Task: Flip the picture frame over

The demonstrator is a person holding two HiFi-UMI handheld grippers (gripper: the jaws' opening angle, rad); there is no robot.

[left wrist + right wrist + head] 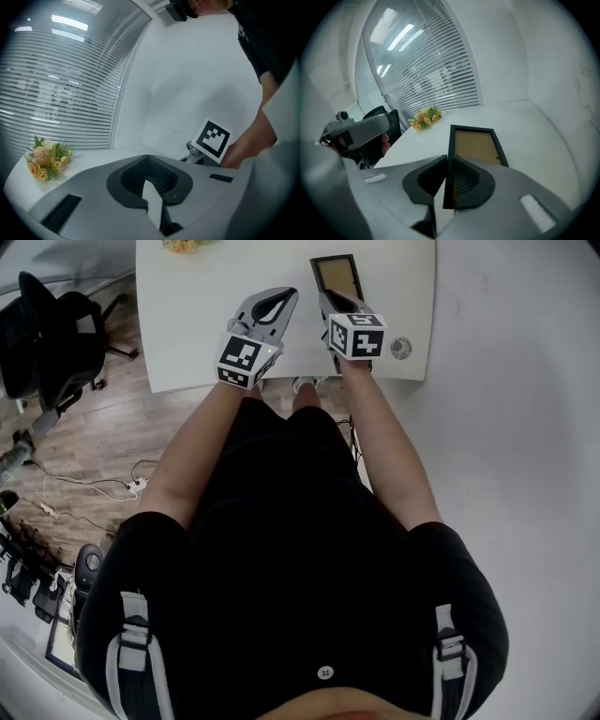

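1. Your black shirt [300,549] fills the lower half of the head view, and both forearms reach forward over the white table [197,334].
2. Your right gripper [447,161] is clamped on the picture frame [474,146]. Its jaws are closed on the black left rail close to the near corner, and the rail runs straight in between the pads.
3. You have the picture frame lying lengthwise away from you on the right part of the table, its far end close to the far edge. Its brown backing board faces up. Whether the near end is clear of the tabletop, you cannot tell from these views.
4. Your left gripper [147,158] has its jaws together with nothing between them. It is held just to the left of the right gripper and apart from the frame.
5. You can see a small bunch of flowers [47,161] at the far left of the table, well apart from the frame.
6. A small round object [401,348] lies on the table just right of your right gripper.
7. To your left, an office chair [52,334] stands on the wooden floor [103,446] beside the table.
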